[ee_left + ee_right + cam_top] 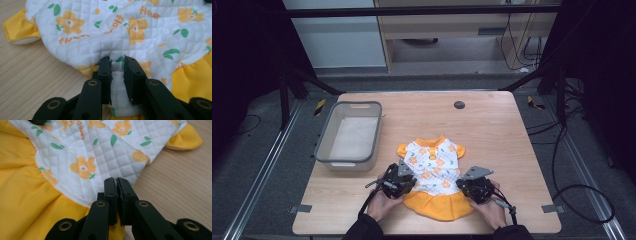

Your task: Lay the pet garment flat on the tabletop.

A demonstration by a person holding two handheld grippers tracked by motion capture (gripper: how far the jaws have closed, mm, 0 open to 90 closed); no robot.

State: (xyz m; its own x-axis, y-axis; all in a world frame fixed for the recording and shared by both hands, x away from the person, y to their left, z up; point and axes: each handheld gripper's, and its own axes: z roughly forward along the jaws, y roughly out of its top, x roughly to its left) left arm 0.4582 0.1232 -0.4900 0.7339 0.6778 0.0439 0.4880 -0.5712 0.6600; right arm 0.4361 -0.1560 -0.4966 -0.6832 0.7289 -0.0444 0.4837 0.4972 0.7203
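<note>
High view overhead, facing forward-down; gripper views close, sharing dress [434, 175].

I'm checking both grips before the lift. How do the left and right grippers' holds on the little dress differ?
The left gripper has its jaws a little apart around a thick fold of the dress; the right gripper has its jaws nearly together on a thin edge. The left grips white quilted cloth, the right near the yellow skirt seam. Both pinch the dress on the table.

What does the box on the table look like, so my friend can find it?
Start at the wooden table. On its left side, beyond the little flowery dress, sits a grey plastic bin. It's rectangular and open on top, with a pale inside.
</note>
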